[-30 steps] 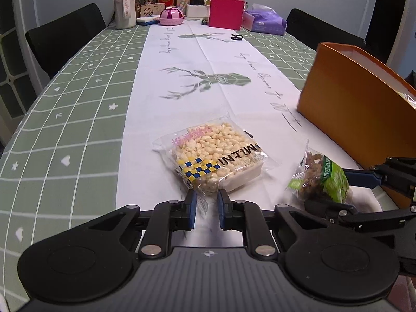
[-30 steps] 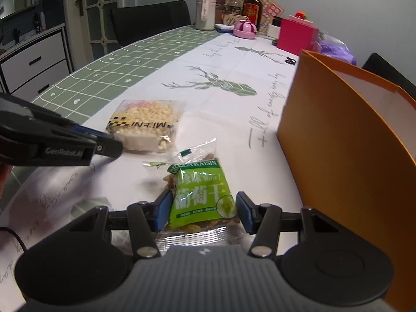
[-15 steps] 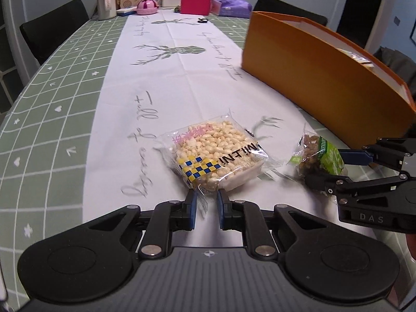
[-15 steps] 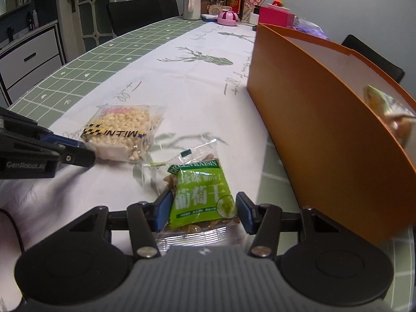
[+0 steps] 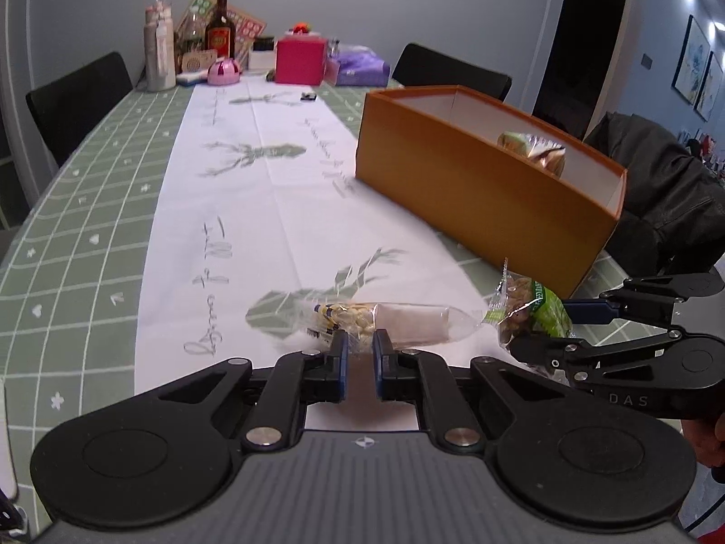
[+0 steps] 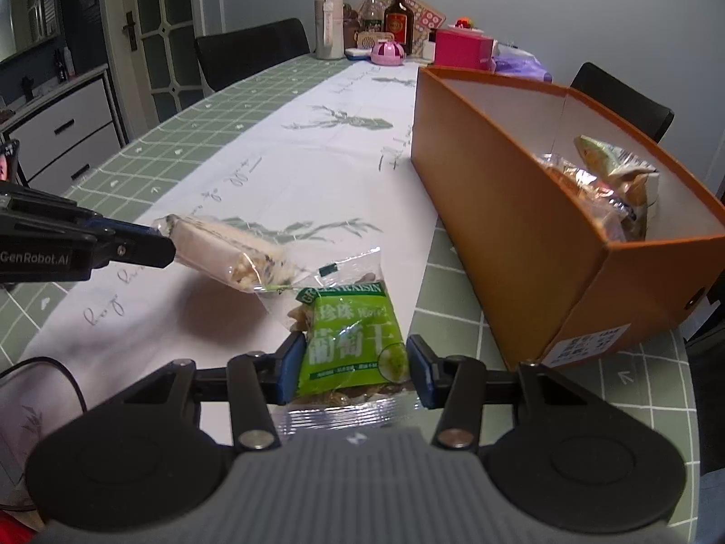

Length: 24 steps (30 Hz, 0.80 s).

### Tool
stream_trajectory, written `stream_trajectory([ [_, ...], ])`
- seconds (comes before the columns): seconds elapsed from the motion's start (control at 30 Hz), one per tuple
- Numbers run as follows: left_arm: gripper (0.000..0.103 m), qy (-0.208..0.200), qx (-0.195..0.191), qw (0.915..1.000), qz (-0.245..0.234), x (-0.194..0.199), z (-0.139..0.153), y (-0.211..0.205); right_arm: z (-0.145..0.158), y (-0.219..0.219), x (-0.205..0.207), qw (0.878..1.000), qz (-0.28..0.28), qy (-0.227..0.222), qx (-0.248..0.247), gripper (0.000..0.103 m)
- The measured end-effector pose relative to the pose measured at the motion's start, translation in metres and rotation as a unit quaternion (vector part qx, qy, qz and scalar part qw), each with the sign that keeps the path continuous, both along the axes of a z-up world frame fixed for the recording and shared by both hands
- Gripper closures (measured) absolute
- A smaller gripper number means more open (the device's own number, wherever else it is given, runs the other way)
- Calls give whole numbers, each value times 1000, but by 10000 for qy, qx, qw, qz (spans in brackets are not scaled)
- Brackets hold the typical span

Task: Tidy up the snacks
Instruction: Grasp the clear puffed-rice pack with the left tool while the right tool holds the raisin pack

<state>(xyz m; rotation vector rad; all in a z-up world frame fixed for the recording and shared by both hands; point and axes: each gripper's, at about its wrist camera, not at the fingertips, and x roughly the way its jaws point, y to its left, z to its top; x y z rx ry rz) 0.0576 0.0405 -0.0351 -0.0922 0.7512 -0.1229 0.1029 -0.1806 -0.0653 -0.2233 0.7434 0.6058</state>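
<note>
My left gripper (image 5: 360, 340) is shut on the edge of a clear bag of pale puffed snacks (image 5: 385, 317), which hangs edge-on above the tablecloth. In the right wrist view that bag (image 6: 226, 254) juts out from the left gripper (image 6: 167, 245). The jaws of my right gripper (image 6: 355, 358) are closing, pads pressed on both sides of a green raisin bag (image 6: 349, 335) held off the table. The left wrist view shows the raisin bag (image 5: 534, 313) in the right gripper (image 5: 548, 328), close to the orange box (image 5: 476, 190). The orange box (image 6: 498, 208) holds other snack packs (image 6: 602, 181).
Bottles (image 5: 158, 59), a pink box (image 5: 300, 61) and a purple pack (image 5: 358, 70) crowd the table's far end. Black chairs (image 5: 77, 99) stand around it, one with a dark jacket (image 5: 666, 195). A white drawer cabinet (image 6: 68, 127) is at the left.
Both grippers have risen with their bags and moved toward the near end of the orange box. The puffed snack bag left the table and now hangs edge-on.
</note>
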Motion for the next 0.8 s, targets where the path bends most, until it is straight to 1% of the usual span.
stream_trajectory([
  [0.1, 92, -128, 86, 9998, -82, 2, 11, -3, 10, -4, -2, 9999, -3, -98, 114, 56],
  [0.27, 93, -349, 220, 9990, -179, 11, 33, -5, 20, -6, 0, 9996, -34, -219, 171, 56],
  [0.4, 94, -627, 355, 9970, -281, 19, 56, -11, 37, -9, 0, 9987, 8, -451, 247, 56],
  [0.5, 97, -837, 462, 9947, -381, 25, 73, -17, 56, -13, 4, 9973, 31, -672, 308, 56],
  [0.53, 103, -899, 501, 9938, -423, 28, 77, -20, 61, -15, 6, 9968, 30, -729, 330, 56],
  [0.6, 103, -1011, 578, 9918, -521, 34, 85, -25, 70, -16, 10, 9961, 33, -810, 356, 56],
  [0.67, 103, -1020, 692, 9907, -583, 41, 88, -29, 74, -14, 14, 9958, 25, -859, 312, 56],
  [0.73, 103, -834, 674, 9920, -669, 48, 83, -30, 71, -13, 16, 9962, 36, -820, 284, 56],
  [0.8, 103, -664, 603, 9939, -645, 50, 73, -27, 63, -11, 16, 9971, 61, -691, 302, 56],
])
